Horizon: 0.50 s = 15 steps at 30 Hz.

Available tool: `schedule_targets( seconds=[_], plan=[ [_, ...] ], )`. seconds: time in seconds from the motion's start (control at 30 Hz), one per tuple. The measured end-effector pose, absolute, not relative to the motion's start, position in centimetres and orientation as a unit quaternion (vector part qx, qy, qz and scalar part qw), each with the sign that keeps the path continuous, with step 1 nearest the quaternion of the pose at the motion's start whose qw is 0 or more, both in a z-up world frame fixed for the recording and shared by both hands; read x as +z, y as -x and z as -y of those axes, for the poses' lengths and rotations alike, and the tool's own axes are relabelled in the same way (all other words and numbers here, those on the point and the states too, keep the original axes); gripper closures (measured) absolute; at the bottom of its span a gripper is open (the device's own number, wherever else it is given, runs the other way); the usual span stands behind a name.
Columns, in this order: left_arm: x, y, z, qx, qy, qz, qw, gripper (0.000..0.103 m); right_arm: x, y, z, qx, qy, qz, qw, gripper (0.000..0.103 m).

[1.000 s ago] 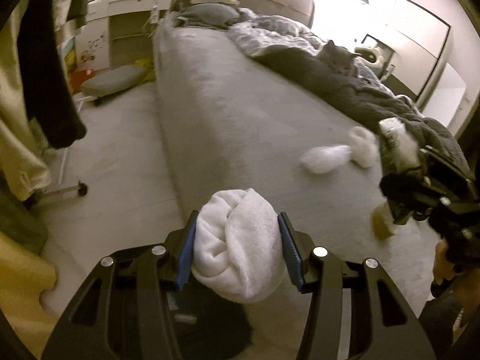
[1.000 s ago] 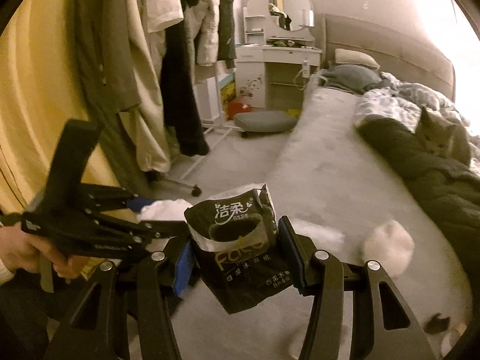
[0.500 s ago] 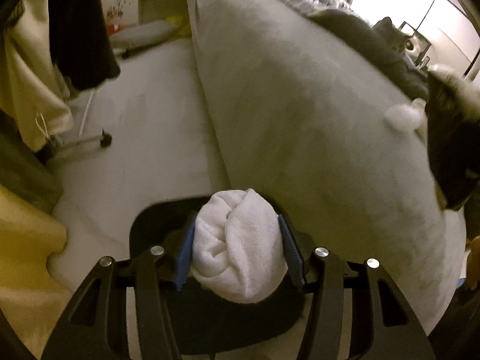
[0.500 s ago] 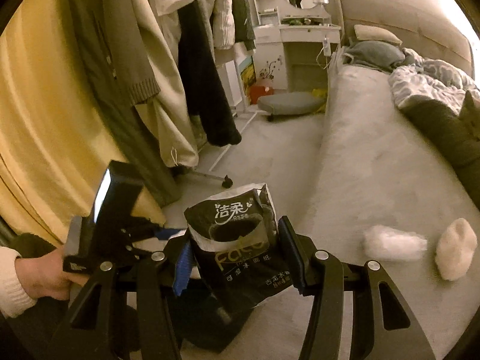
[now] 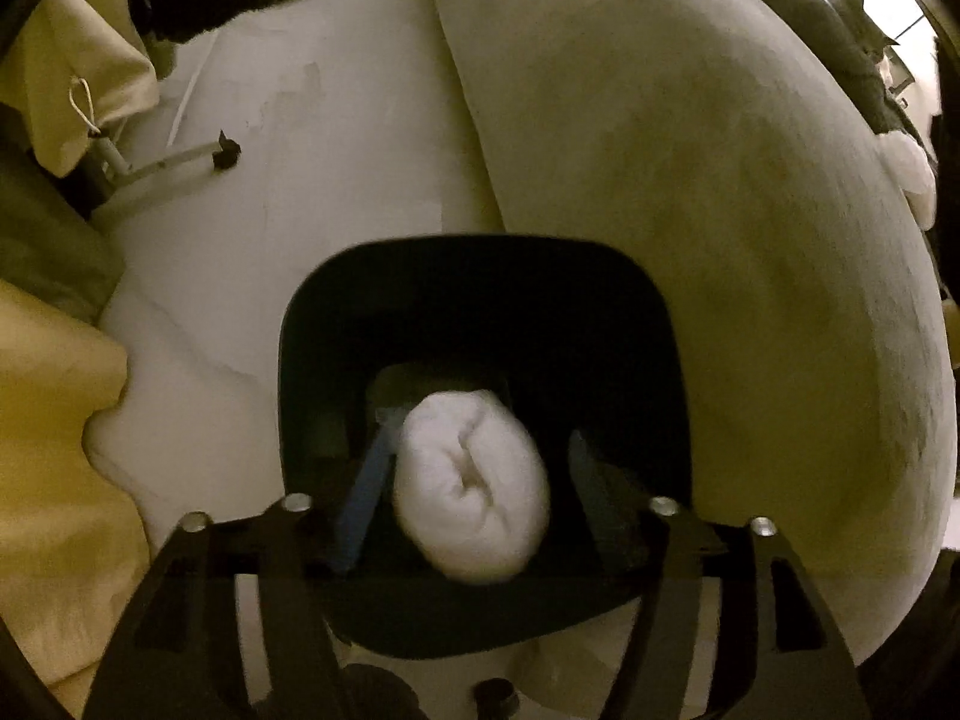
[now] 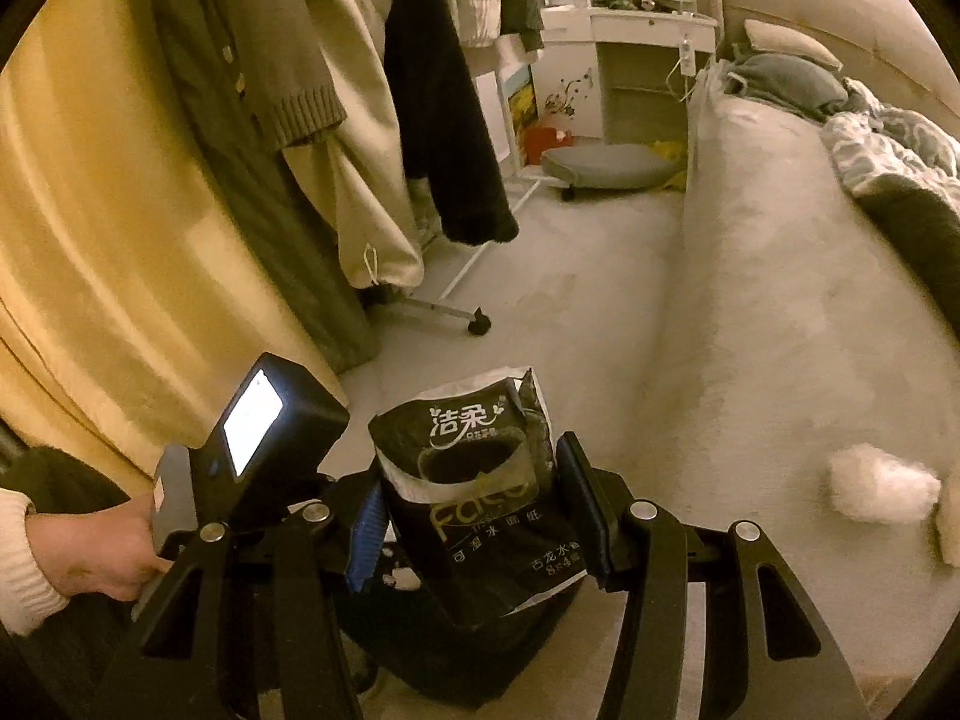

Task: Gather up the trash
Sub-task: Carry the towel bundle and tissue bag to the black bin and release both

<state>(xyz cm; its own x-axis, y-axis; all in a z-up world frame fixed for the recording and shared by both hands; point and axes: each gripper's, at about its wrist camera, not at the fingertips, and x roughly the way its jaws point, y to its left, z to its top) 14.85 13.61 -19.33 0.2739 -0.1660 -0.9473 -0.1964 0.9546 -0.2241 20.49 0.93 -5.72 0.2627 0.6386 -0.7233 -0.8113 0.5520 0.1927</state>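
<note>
In the left wrist view my left gripper (image 5: 474, 480) hangs over the mouth of a black trash bin (image 5: 654, 324) on the floor. A white crumpled wad (image 5: 474, 498) sits between its spread blue pads, and the right pad stands clear of it. In the right wrist view my right gripper (image 6: 468, 510) is shut on a black tissue wrapper (image 6: 480, 516) with white print. The left gripper's body (image 6: 264, 450) is down at the left, over the bin (image 6: 456, 660). A white wad (image 6: 882, 489) lies on the bed.
The grey bed (image 6: 780, 300) fills the right side. A clothes rack with hanging coats (image 6: 360, 120) and a wheeled foot (image 6: 477, 321) stands at the left. A yellow curtain (image 6: 90, 240) is beside it. A white dresser (image 6: 630, 60) is at the back.
My left gripper has swung down from the bed to over the bin and its jaws have spread off the white wad. My right gripper has followed leftward, still holding the wrapper.
</note>
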Motion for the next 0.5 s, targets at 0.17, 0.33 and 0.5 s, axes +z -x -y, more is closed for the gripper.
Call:
schedule_targets(
  seconds=[0.17,0.33,0.5],
  plan=[
    [-18.9,-13.8,-14.8,0.002,0.143,-0.601,0.786,0.021,-6.7,-20.4,-2.2,0.463,0.111,-0.413,0.776,0.050],
    [-17.3,-13.0,-16.3,0.010,0.153,-0.580,0.800,0.017,-7.9,-20.5,-3.5,0.462,0.108,-0.431,0.767,0.050],
    [-15.6,-12.6,-18.5,0.027,0.167,-0.554,0.815,0.017,-9.5,-21.0,-4.8,0.457,0.102,-0.453,0.759,0.050]
  ],
)
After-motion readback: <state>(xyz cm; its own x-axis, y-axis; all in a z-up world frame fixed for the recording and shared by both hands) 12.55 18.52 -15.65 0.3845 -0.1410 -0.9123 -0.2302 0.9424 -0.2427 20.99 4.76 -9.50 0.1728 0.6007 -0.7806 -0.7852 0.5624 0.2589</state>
